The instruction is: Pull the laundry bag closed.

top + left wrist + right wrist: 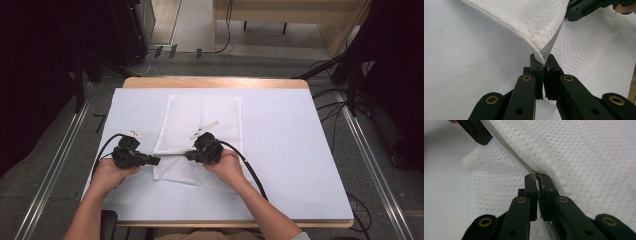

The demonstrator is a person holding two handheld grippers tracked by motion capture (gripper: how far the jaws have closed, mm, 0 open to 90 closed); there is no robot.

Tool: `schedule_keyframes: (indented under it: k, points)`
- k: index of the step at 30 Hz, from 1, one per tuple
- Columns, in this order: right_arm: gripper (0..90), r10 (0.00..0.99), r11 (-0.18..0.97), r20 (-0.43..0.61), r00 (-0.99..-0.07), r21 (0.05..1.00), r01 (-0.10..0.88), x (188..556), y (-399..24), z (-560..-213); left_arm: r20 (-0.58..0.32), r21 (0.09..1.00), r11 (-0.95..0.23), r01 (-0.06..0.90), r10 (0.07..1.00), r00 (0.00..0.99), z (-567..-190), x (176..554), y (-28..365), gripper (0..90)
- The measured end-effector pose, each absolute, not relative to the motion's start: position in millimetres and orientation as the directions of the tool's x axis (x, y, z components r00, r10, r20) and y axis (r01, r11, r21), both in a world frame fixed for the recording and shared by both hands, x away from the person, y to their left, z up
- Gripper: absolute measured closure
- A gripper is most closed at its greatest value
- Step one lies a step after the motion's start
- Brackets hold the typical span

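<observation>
White mesh cloth [200, 125] is laid flat mid-table on the white table cover [300, 150], with its near part folded over. The near hemmed edge [550, 45] is lifted and drawn taut between both tools, probably so the fold can be carried or straightened evenly. Left gripper [543, 62] is clamped fully closed on one end of the hem; right gripper [537, 176] is clamped closed on the other. Both are seen facing each other, low over the table.
</observation>
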State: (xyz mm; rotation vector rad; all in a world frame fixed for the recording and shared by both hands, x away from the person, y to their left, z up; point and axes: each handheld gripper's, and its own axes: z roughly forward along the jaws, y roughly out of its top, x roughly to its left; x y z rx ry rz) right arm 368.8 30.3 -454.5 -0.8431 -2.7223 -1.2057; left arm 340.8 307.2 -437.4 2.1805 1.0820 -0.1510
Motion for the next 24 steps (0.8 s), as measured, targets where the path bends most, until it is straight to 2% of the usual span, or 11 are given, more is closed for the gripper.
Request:
schedule_keyframes:
  k: [24]
  points:
    - [88.4, 0.470, 0.549, 0.262, -0.843, 0.661, 0.512, 371.6, 13.3, -454.1, -0.396, 0.526, -0.415, 0.742, 0.652, 0.646, -438.0, 340.5, 308.2, 87.9]
